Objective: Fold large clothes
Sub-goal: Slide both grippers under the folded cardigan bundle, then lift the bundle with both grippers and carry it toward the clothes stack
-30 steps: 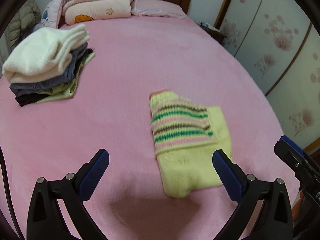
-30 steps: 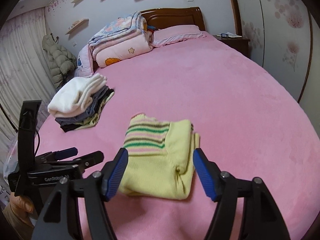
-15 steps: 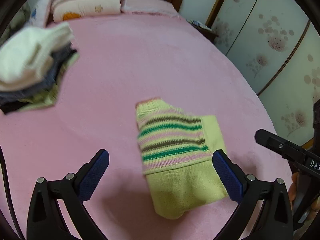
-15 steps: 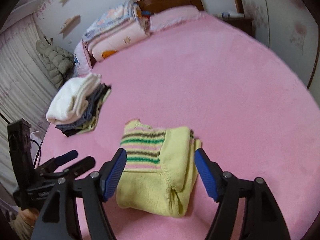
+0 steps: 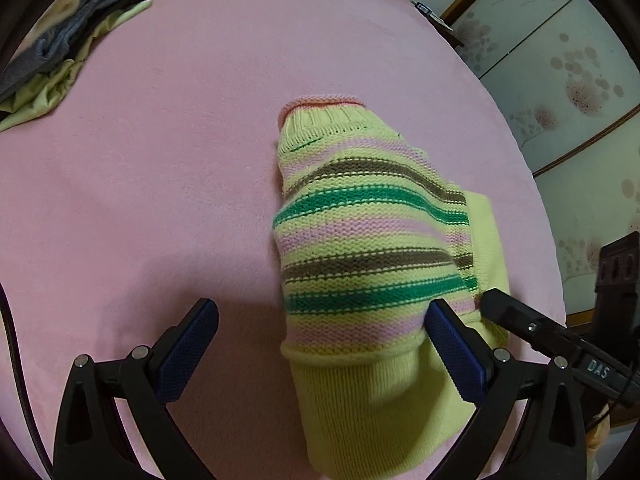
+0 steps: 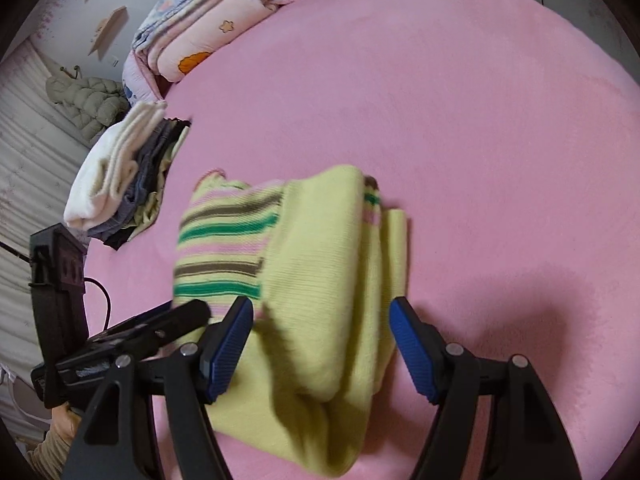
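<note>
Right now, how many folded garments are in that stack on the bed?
4 visible in the stack left of the striped sweater: white on top, then grey, black, and light green at the bottom. More could be hidden between.

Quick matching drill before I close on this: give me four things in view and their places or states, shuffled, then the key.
Things:
1. striped sweater
2. clothes pile
3. quilt
4. left gripper

Places or states:
A. folded at the head of the bed
B. open, its right finger at the sweater's edge
C. folded, lying between both grippers
D. stacked to the left, white garment on top

Pairs: 1-C, 2-D, 3-A, 4-B
</note>
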Demonstrator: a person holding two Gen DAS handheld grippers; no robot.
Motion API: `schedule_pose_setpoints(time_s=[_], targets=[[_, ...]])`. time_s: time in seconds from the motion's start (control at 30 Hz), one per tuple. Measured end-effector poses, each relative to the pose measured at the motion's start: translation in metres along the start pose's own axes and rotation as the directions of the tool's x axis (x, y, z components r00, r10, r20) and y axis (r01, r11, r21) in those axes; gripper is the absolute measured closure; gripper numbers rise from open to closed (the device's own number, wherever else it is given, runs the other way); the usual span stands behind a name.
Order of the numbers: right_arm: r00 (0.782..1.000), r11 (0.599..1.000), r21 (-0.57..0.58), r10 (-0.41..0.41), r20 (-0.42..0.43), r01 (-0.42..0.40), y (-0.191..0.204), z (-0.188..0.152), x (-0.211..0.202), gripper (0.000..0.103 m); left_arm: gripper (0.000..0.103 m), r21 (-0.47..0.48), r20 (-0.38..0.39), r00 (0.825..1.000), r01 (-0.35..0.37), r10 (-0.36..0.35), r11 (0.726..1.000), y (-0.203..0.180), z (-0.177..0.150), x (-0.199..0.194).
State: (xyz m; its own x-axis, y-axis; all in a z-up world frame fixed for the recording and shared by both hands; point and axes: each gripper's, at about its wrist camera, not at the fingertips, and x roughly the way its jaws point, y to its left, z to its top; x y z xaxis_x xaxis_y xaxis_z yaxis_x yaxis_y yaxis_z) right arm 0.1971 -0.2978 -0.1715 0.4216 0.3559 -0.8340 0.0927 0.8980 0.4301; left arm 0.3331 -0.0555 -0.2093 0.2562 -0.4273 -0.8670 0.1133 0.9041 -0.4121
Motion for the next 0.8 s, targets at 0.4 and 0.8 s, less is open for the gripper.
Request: schedule_pose_setpoints(time_s=[0.4,0.8], targets=[[0.991,0.991,0.070,0.121,-0.053,-0.117,-0.029,0.000,0.025,0.021,0.000,0.016,-0.033,0.996,0.086,-0.086,0.996,0.006,0.000,0.032],[0.982,0.981,0.072,0.182,-0.046,-0.179,-0.024,0.002,0.026,0.055,0.039,0.028,-0.021,0.993,0.120,-0.120,0.992,-0.016,-0.008,0.022]])
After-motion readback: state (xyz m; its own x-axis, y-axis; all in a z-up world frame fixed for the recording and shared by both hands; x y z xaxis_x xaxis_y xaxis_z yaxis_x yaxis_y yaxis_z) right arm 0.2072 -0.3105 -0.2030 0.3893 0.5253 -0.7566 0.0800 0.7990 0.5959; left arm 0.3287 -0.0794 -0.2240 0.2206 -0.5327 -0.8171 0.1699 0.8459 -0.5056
